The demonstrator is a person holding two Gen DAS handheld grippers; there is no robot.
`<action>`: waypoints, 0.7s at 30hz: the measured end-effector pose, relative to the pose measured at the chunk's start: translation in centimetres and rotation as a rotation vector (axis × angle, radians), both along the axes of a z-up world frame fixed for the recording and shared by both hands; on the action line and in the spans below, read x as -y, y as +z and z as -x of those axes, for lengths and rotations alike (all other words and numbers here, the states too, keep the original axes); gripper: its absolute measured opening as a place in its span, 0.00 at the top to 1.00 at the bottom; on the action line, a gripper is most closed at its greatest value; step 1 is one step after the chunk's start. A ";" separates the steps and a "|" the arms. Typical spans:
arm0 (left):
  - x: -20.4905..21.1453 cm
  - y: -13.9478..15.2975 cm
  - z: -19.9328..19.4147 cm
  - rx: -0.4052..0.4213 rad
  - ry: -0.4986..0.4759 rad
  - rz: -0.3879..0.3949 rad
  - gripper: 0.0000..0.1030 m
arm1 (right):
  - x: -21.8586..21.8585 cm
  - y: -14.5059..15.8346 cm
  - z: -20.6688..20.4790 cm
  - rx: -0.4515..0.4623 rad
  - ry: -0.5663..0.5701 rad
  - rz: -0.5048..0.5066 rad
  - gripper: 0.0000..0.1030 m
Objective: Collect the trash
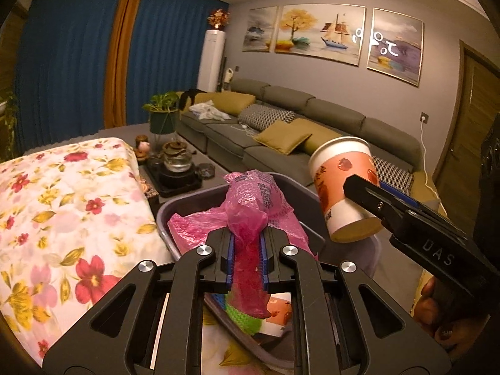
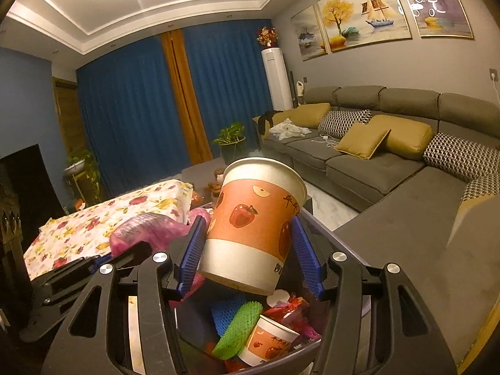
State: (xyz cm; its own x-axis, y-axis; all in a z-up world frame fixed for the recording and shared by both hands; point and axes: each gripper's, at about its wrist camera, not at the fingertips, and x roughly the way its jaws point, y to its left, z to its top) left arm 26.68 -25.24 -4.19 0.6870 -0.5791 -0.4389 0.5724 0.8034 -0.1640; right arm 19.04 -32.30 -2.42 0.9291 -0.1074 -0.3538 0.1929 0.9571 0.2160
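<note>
My left gripper (image 1: 247, 237) is shut on a crumpled pink plastic bag (image 1: 250, 200), held just above a grey-purple trash bin (image 1: 175, 206). To its right, my right gripper (image 1: 365, 184) grips a paper cup (image 1: 340, 172) with an orange apple-print band, tilted above the bin's right side. In the right wrist view the cup (image 2: 253, 218) sits between the blue pads of the right gripper (image 2: 248, 223), over the bin (image 2: 290, 357). Inside lie a second paper cup (image 2: 265, 340), a green foam net (image 2: 237, 328) and red wrappers. The left gripper (image 2: 137, 251) and the pink bag (image 2: 147, 228) show at left.
A table with a floral cloth (image 1: 62, 203) stands left of the bin. Beyond it are a low tea table with a glass kettle (image 1: 178, 162), a potted plant (image 1: 162, 109) and a long grey sofa (image 1: 281, 125) with cushions. A hand (image 1: 437, 312) holds the right gripper.
</note>
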 end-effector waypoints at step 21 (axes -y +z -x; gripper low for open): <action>-8.1 0.0 3.2 0.037 0.294 -0.099 0.17 | -4.2 0.8 3.4 0.011 -0.005 0.113 0.05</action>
